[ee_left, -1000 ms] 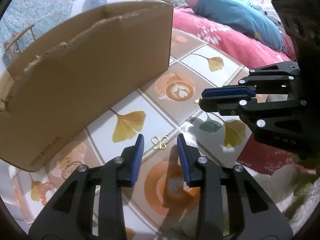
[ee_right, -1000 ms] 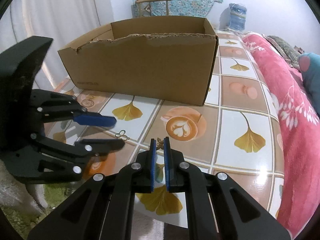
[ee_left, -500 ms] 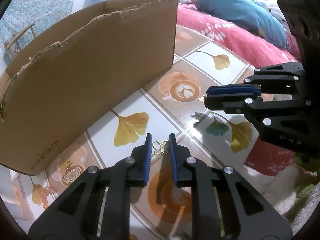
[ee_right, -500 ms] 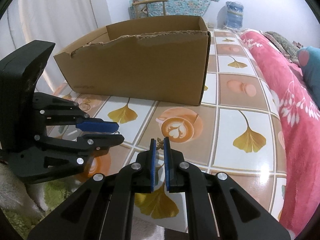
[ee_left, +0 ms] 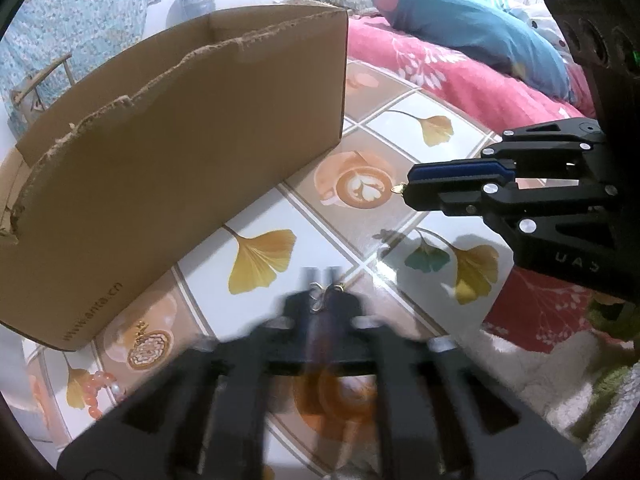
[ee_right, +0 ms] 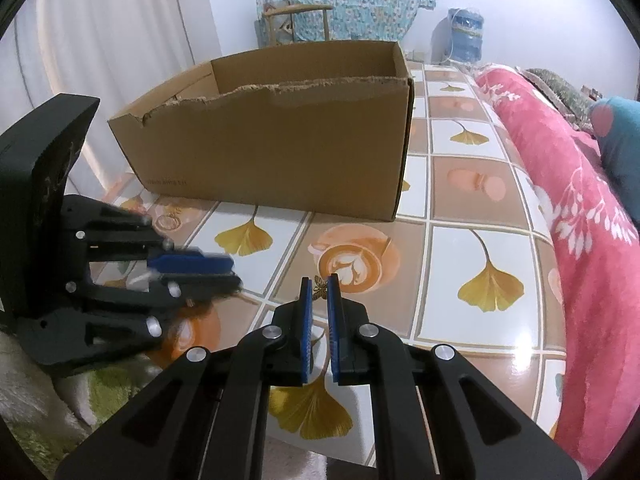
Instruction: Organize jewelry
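Ginkgo-tiled floor (ee_right: 472, 264), white wall (ee_right: 520, 8)

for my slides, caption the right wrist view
Right gripper pinching a gold butterfly charm before the cardboard box.

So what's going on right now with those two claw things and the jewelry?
Left gripper shut on gold clover earring, blurred by motion. Right gripper shut on small butterfly earring. Cardboard box ahead, top open, nothing in the way.
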Demonstrator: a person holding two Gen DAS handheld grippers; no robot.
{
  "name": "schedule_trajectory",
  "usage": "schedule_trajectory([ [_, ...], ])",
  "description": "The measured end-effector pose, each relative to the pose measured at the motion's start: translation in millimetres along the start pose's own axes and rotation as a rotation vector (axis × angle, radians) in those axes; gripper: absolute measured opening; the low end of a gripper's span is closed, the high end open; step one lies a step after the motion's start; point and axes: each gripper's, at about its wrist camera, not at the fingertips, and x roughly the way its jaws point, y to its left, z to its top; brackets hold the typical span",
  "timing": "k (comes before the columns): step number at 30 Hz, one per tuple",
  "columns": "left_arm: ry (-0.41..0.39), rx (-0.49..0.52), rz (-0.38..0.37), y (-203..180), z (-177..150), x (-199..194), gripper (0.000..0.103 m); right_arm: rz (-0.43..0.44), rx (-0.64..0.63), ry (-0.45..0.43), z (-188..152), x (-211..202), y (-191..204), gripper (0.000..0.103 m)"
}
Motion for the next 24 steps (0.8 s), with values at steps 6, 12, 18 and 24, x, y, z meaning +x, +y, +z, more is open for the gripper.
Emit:
schedule_trajectory([
  [6,-0.030,-0.015,0.004,5.3,-2.0,-14.2,0.000,-0.017,-0.020,-0.033,6.4,-11.3,3.6,0.008],
  [12,-0.031,-0.010,-0.022,2.4,-7.1,-19.7,0.010,-0.020,-0.024,-0.068,14.2,-23.0,7.1,0.008],
  [18,-0.013,0.003,-0.020,1.1,-12.8,-8.9,0.028,-0.013,-0.040,-0.117,25.7,-35.4,12.0,0.008],
  [24,-0.012,0.024,-0.015,1.3,-13.7,-1.7,0.024,-0.017,-0.041,-0.119,26.2,-36.5,15.7,0.008],
])
